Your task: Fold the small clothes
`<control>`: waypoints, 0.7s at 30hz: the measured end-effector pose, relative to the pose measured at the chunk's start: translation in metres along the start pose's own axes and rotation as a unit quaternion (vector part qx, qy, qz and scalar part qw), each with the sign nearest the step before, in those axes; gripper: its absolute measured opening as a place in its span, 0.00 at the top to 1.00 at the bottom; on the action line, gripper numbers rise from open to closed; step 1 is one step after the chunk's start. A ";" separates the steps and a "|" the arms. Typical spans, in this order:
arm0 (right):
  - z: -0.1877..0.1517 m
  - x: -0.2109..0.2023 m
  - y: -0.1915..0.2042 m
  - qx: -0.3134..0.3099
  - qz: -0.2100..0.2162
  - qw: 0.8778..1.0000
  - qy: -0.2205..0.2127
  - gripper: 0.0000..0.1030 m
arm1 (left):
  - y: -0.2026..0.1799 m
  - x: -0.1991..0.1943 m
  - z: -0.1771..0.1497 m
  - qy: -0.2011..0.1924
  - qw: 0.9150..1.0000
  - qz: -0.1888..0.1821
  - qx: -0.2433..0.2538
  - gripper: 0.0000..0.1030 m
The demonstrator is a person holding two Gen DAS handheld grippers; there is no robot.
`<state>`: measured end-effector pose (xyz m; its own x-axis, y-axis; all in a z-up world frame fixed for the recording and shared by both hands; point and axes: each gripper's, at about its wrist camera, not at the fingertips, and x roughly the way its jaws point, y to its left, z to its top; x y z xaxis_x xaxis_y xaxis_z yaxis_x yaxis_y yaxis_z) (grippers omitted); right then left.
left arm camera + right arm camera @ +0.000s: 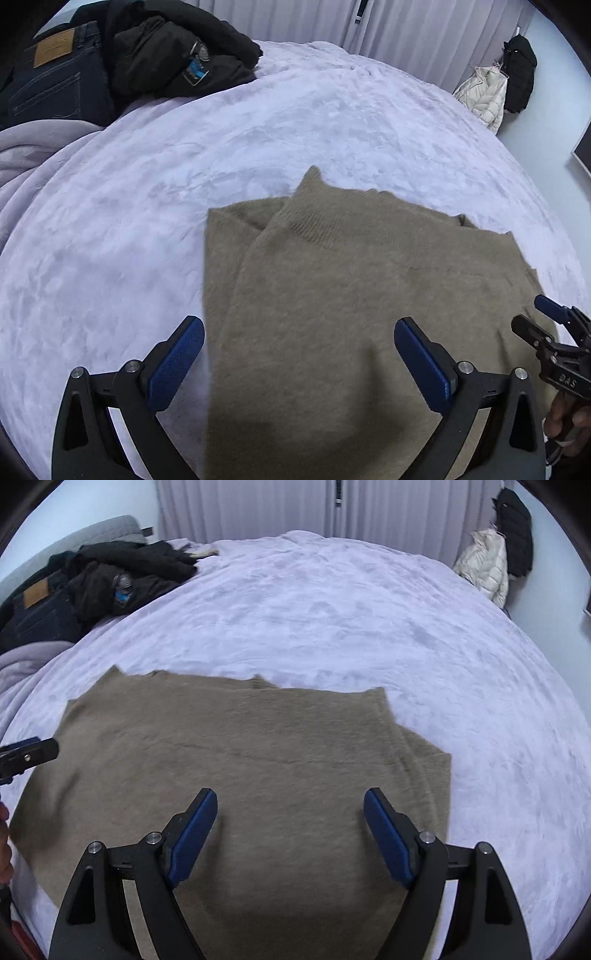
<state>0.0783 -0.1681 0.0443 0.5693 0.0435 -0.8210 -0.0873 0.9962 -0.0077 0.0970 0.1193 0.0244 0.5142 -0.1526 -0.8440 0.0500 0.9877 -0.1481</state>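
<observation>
Tan sweater (236, 775) lies folded flat on the lavender bed (351, 609), near its front edge, layers stacked with a ribbed cuff on top. Left gripper (299, 332) spread wide above the sweater's left side, holding nothing. Right gripper (290, 805) likewise spread, over the sweater's middle. Dark clothes pile (92, 579) sits at the bed's far left corner.

Left tool (299, 350) spread wide above near edge of tan sweater (369, 295), gripping nothing. Sweater folded, flat on lavender bed cover (147, 184). Right tool (546, 321) at right edge, over sweater. Dark jeans (55, 85) and black jacket (177, 48) heaped far left.
</observation>
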 end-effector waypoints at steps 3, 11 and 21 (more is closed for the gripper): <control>-0.020 0.002 0.037 -0.056 0.004 0.998 0.016 0.18 | 0.036 0.005 -0.013 0.032 0.998 -0.024 -0.048 0.00; -0.062 -0.030 0.030 -0.019 0.010 1.000 -0.002 0.18 | 0.068 0.023 -0.012 0.077 0.978 -0.159 -0.114 0.00; -0.059 -0.030 0.035 -0.037 -0.009 0.999 0.015 0.18 | 0.022 0.033 0.005 0.109 0.981 -0.157 -0.032 0.35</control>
<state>0.0103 -0.1389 0.0348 0.5473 0.0221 -0.8366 -0.1380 0.9883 -0.0642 0.1195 0.1357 -0.0038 0.2860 -0.4602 -0.8405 0.1198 0.8874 -0.4451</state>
